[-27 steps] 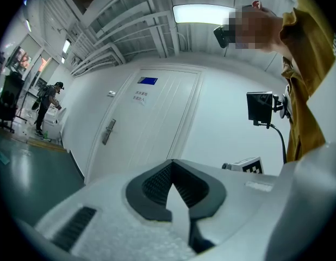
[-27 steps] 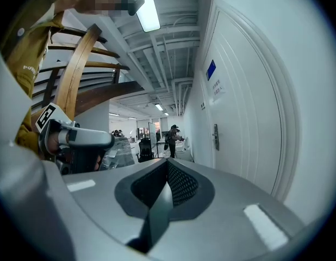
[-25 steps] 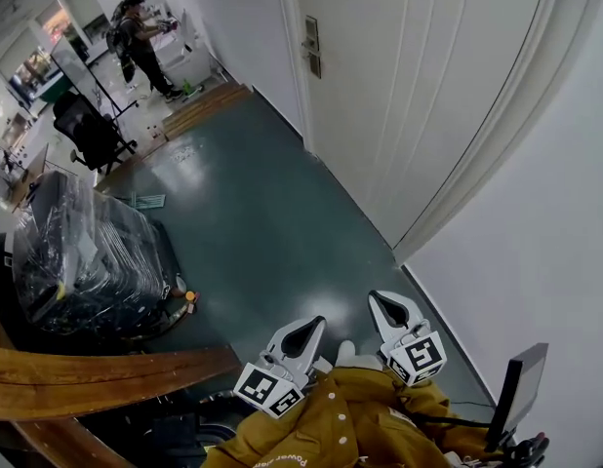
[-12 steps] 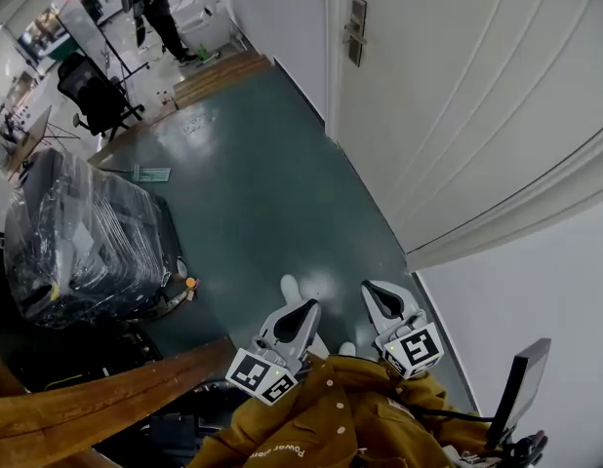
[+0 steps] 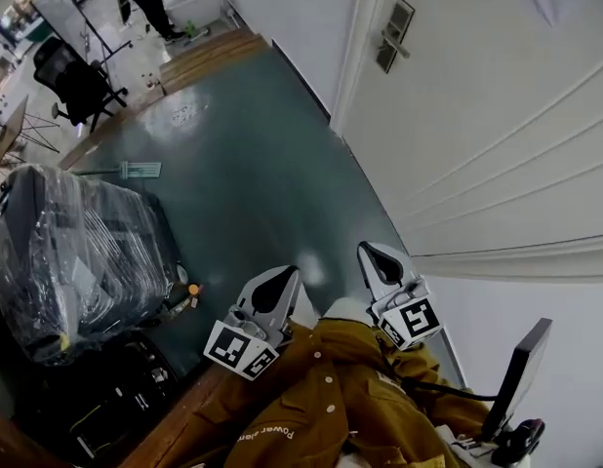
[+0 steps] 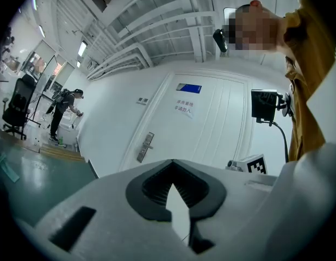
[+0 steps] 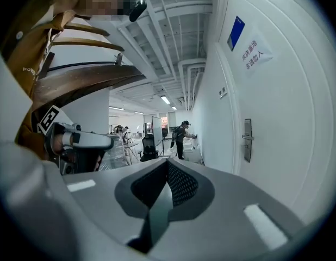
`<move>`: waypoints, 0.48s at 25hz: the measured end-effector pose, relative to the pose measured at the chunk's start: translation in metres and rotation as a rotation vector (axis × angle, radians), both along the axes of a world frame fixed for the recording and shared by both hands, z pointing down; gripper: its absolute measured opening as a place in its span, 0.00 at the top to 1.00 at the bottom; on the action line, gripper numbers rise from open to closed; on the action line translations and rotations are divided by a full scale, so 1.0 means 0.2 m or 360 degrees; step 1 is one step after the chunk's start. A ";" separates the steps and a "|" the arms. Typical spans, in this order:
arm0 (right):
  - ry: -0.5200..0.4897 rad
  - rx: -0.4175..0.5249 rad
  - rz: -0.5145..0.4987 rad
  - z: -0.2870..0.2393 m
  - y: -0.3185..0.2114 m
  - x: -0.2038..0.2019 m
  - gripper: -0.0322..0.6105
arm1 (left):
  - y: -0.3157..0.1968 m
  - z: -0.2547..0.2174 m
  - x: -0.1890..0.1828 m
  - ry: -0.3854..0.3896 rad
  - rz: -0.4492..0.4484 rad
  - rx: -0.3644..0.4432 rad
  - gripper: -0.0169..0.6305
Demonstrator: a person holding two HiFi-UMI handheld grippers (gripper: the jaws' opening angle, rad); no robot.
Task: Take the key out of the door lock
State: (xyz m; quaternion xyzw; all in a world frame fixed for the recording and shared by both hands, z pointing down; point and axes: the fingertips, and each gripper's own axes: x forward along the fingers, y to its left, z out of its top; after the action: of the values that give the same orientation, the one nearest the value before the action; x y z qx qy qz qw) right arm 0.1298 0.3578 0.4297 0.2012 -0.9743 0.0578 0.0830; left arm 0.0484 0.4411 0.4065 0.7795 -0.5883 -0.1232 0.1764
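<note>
Green floor (image 5: 253, 154) centre; white door (image 5: 497, 105) upper right, lock plate (image 5: 394, 35) near top edge, key too small to see. Low centre: left tongs (image 5: 282, 277), right tongs (image 5: 370, 252), both together, empty.

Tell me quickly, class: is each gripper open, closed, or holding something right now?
Left gripper: closed, holding nothing.
Right gripper: closed, holding nothing.
</note>
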 end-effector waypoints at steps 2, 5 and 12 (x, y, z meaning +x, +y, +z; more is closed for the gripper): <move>-0.0001 0.0001 0.0017 -0.01 -0.09 -0.09 0.94 | -0.09 0.00 -0.10 0.0002 0.0013 -0.0004 0.98; 0.0005 -0.0016 0.0060 0.00 -0.23 -0.17 0.94 | -0.23 0.01 -0.18 0.0025 0.0054 -0.0025 0.98; 0.0020 -0.0001 0.0142 0.01 -0.59 -0.30 0.94 | -0.57 0.02 -0.32 0.0035 0.0140 -0.0021 0.98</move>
State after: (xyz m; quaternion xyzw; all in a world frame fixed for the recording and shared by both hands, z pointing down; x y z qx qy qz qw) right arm 0.0699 0.2395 0.4317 0.2447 -0.9638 0.0605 0.0866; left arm -0.0153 0.3264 0.4100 0.8021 -0.5522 -0.1201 0.1932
